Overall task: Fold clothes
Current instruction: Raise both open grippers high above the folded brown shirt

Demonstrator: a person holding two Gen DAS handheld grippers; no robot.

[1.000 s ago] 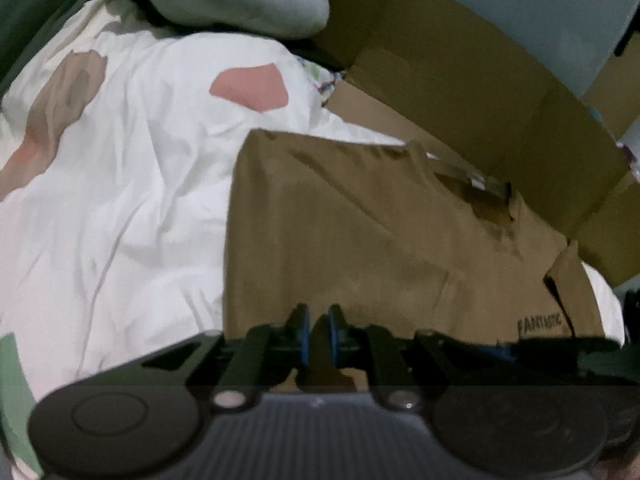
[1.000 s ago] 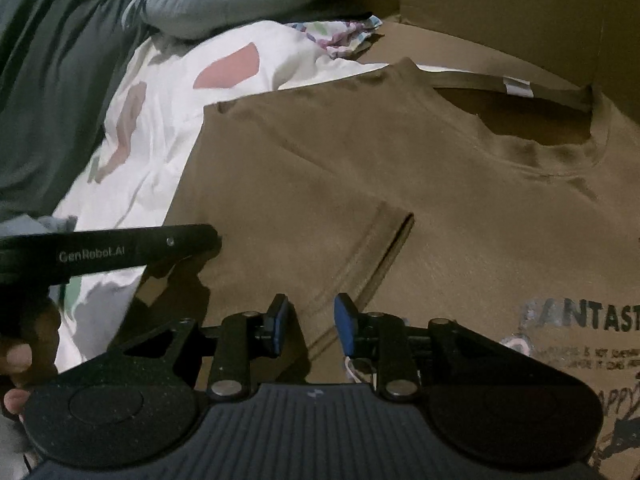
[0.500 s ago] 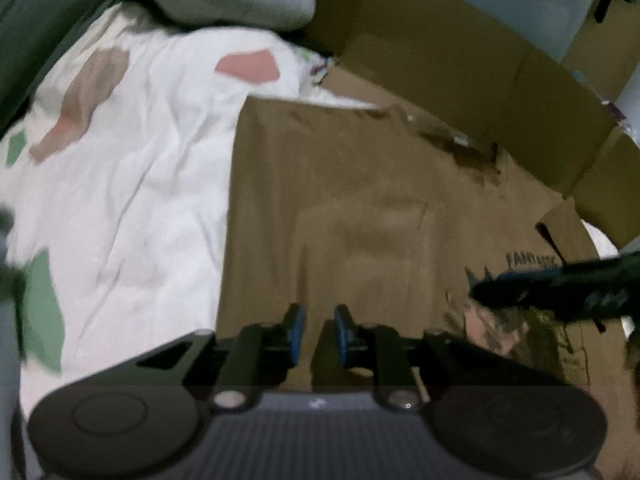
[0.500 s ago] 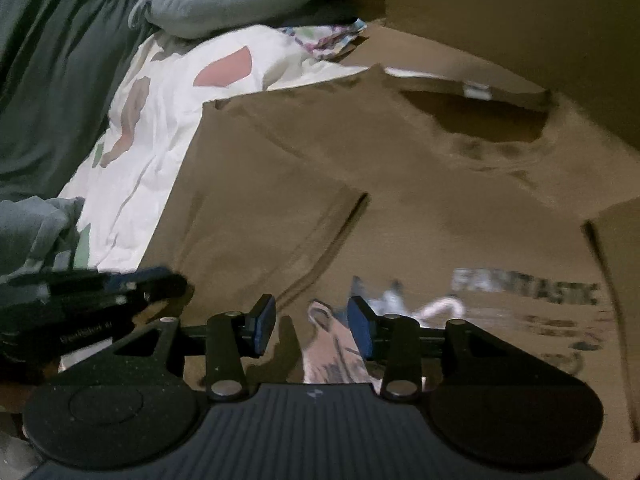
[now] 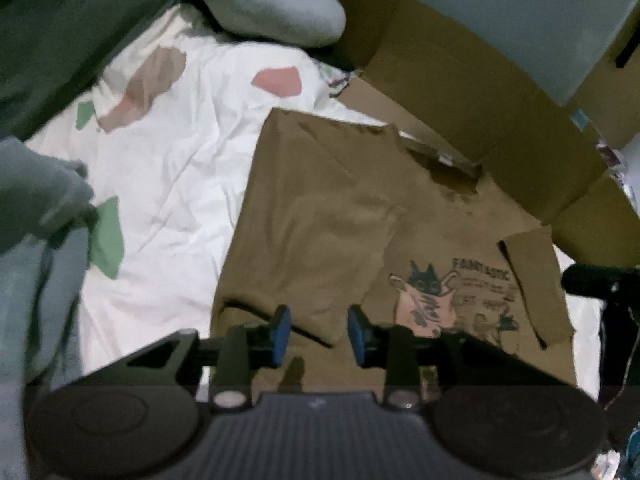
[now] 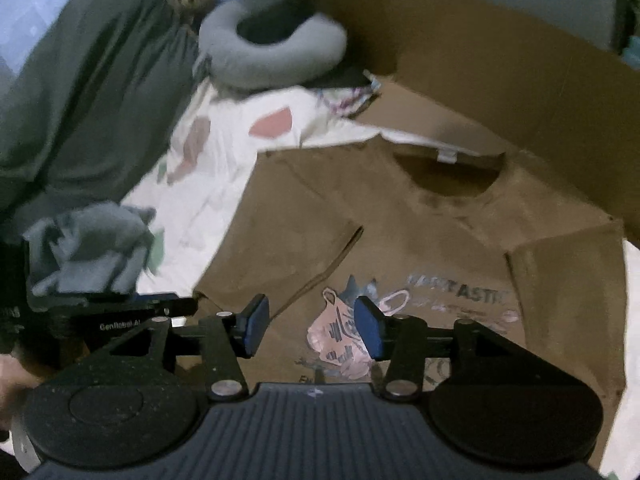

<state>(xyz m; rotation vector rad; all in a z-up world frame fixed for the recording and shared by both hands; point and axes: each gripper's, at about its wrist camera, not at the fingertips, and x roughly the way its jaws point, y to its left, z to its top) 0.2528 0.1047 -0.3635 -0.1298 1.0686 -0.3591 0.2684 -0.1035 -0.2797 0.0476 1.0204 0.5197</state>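
Left gripper [image 5: 316, 334]: jaws opening, nothing between the blue pads; it hangs above the shirt's lower left part.
Right gripper [image 6: 312, 330]: jaws opening, wider than the left, empty; it hangs above the printed chest.
T-shirt [image 5: 360, 220]: brown, lying flat and face up on the bed, collar toward the cardboard. Both sleeves [image 6: 304, 248] are folded in over the body, so the outline reads as a long rectangle.
Print [image 6: 344, 336]: pink bag and cat with lettering, partly uncovered between the folded sleeves.
Step in hand, judged: side folds look complete; a hem-to-collar fold seems to be due.
Method: grip the two hem corners together, pinch both layers, carry them level to the collar, and keep the side edges aligned so the sleeves do not slip out.
Bedsheet [image 5: 180, 168]: white with coloured patches, under the shirt.
Grey pillow [image 6: 272, 52]: ring-shaped, well apart at the head of the bed.
Cardboard box [image 5: 460, 92]: just beyond the collar.
Grey garment [image 6: 92, 248]: heaped at the left, near the other gripper.
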